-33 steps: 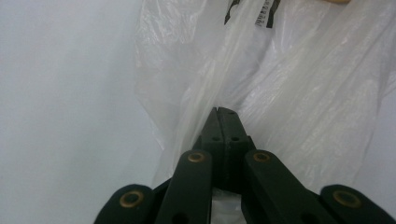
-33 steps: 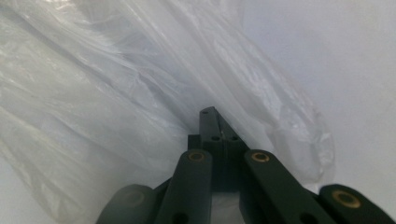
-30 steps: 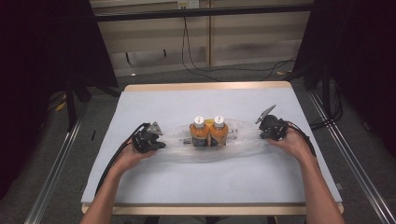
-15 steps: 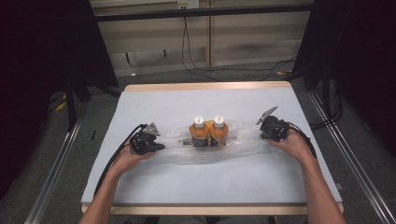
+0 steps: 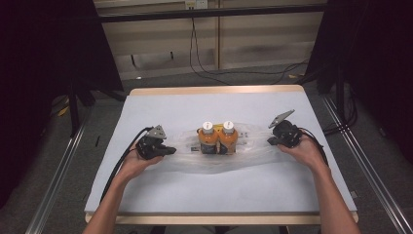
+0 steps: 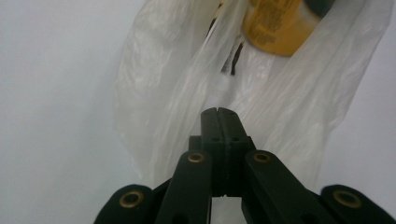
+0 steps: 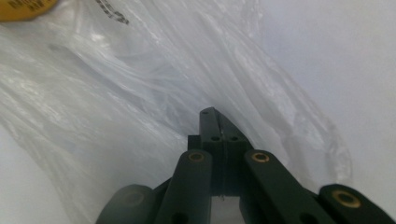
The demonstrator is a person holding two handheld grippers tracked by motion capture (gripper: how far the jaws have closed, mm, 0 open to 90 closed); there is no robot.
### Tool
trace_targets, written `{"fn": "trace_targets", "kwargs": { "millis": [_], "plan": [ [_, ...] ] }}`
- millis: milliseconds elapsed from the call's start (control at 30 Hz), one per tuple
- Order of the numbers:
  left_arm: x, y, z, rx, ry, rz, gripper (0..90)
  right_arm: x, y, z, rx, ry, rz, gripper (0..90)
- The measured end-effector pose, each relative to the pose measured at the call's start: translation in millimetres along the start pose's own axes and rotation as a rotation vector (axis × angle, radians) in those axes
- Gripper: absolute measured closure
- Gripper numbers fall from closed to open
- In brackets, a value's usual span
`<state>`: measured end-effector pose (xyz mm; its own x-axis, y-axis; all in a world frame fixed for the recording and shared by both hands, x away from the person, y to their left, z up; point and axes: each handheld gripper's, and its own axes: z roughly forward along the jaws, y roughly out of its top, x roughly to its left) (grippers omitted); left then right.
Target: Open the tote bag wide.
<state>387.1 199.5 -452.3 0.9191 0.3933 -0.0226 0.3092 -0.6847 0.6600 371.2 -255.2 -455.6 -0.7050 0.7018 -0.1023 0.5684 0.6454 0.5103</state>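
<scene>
Your left gripper has its jaws pressed together on the edge of the clear plastic bag, and the film fans out ahead of the tips toward the bottles. Your right gripper pinches the opposite end of the bag the same way, jaws closed, with crinkled plastic running forward and to the left of them. Between your two grippers, two orange bottles with white caps stand upright, touching side by side, on the white table.
</scene>
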Motion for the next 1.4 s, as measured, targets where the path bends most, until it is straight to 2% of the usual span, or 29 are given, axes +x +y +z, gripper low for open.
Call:
{"fn": "trace_targets", "kwargs": {
  "millis": [33,133,200,233,300,367,467,533,600,667,900,1067,1100,1233,1267,1300,1367,1400],
  "plan": [
    [-3.3,4.2,-0.6,-0.007,-0.006,0.013,90.0,0.7,0.6,-2.1,-0.012,0.003,-0.002,90.0],
    [-9.1,10.8,-2.0,-0.043,-0.013,0.012,90.0,2.6,2.0,-9.6,-0.049,0.018,0.005,90.0],
    [-10.9,13.3,-3.9,-0.072,-0.024,-0.007,90.0,3.3,3.1,-14.6,-0.085,0.028,0.016,90.0],
    [-12.0,14.9,-4.7,-0.105,-0.038,-0.023,90.0,3.2,3.7,-16.7,-0.105,0.037,0.014,90.0],
    [-17.7,21.3,-8.9,-0.136,-0.046,-0.012,90.0,5.0,4.8,-20.6,-0.144,0.072,0.023,90.0],
    [-21.4,27.6,-11.3,-0.162,-0.041,-0.024,90.0,6.4,6.8,-23.1,-0.183,0.102,0.028,90.0],
    [-23.9,30.2,-11.1,-0.189,-0.063,-0.024,89.3,8.8,9.2,-24.5,-0.199,0.113,0.028,90.0],
    [-26.8,30.7,-8.8,-0.225,-0.086,-0.049,87.7,11.2,12.5,-25.7,-0.22,0.125,0.026,90.0],
    [-29.2,31.6,-6.3,-0.228,-0.097,-0.043,87.5,13.4,14.6,-27.8,-0.242,0.142,0.026,90.0],
    [-33.1,33.4,-5.2,-0.233,-0.13,-0.032,89.7,16.0,17.0,-31.3,-0.269,0.159,0.026,90.0],
    [-47.9,42.8,3.0,-0.266,-0.156,0.002,90.0,20.8,30.0,-36.9,-0.363,0.241,0.035,90.0],
    [-61.7,50.1,14.2,-0.26,-0.164,0.037,90.0,26.3,41.3,-32.5,-0.385,0.284,0.03,90.0],
    [-64.2,51.5,17.2,-0.273,-0.172,0.03,90.0,28.1,43.7,-30.4,-0.385,0.293,0.028,90.0],
    [-72.3,60.8,25.1,-0.282,-0.182,0.039,90.0,34.4,53.2,-24.0,-0.364,0.303,0.005,90.0],
    [-74.0,63.2,26.2,-0.278,-0.173,0.049,90.0,36.7,60.4,-20.6,-0.363,0.3,-0.006,90.0],
    [-76.6,66.3,30.9,-0.281,-0.184,0.042,90.0,38.4,66.4,-17.2,-0.356,0.304,-0.021,90.0],
    [-78.5,68.8,35.3,-0.275,-0.171,0.048,90.0,37.8,69.0,-13.9,-0.348,0.304,-0.026,90.0],
    [-78.5,70.4,38.4,-0.276,-0.18,0.047,90.0,36.8,70.0,-11.9,-0.345,0.309,-0.026,90.0]
  ]
}}
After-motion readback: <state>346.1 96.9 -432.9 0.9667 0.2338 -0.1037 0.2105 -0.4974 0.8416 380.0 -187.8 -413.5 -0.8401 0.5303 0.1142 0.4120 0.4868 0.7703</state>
